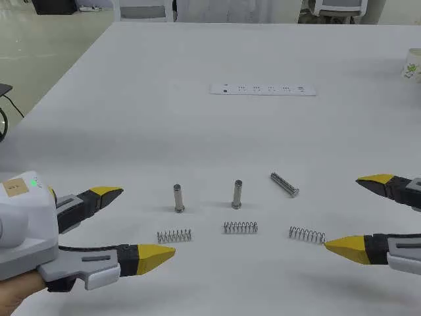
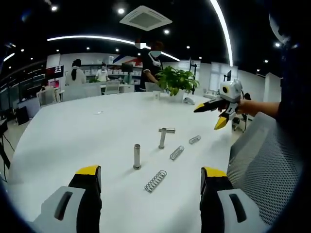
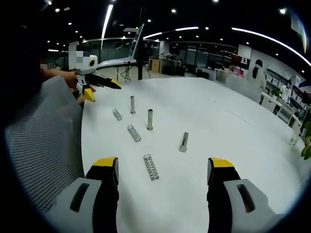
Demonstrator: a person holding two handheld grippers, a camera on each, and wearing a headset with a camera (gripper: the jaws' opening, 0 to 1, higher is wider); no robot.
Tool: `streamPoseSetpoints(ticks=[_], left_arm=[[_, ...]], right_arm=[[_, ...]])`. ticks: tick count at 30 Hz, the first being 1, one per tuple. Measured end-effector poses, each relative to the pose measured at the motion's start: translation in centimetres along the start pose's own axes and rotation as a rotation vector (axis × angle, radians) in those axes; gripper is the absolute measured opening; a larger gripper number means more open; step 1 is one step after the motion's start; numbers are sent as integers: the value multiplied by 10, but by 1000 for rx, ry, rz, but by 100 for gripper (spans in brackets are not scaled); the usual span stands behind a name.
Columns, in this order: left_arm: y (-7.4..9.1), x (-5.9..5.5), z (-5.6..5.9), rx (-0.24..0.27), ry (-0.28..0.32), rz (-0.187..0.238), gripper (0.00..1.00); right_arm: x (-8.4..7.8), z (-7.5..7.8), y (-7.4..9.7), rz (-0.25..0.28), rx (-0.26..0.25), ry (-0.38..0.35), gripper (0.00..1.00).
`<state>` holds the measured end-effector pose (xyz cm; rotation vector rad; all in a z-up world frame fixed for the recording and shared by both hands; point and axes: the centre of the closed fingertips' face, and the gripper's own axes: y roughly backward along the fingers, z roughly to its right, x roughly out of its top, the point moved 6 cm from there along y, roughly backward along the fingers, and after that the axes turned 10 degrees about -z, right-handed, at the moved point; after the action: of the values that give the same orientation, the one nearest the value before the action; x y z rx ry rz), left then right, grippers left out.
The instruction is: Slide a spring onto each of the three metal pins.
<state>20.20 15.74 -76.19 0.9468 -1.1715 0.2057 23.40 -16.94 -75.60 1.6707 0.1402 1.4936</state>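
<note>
— The right gripper (image 1: 343, 212) ran off the head view's right side, body cut away!
— And the cup (image 1: 412, 64) at the far right edge of the table (image 1: 131, 99) was half cropped. Marks on the white strip (image 1: 263, 89) were too small to read.

Setting: open-plan office floor. Evidence: a large white meeting table (image 1: 197, 59) with a white power strip (image 1: 263, 89) lying on it, office chairs (image 1: 141, 12) at its far edge, a mesh chair back (image 2: 265, 160) close by, and overhead a ceiling cassette air-conditioning unit (image 2: 145, 18), recessed spotlights and long light strips (image 2: 87, 37). Beyond the table: rows of desks with people (image 2: 77, 73) seated at them, a screen (image 2: 54, 72), and a potted plant (image 2: 177, 80) at the table's far end.
</note>
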Motion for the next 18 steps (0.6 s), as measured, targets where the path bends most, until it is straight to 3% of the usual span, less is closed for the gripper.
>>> streamPoseSetpoints(ticks=[18], left_arm=[[1, 0, 0, 2, 2, -1, 78]], right_arm=[[0, 0, -1, -4, 3, -1, 73]])
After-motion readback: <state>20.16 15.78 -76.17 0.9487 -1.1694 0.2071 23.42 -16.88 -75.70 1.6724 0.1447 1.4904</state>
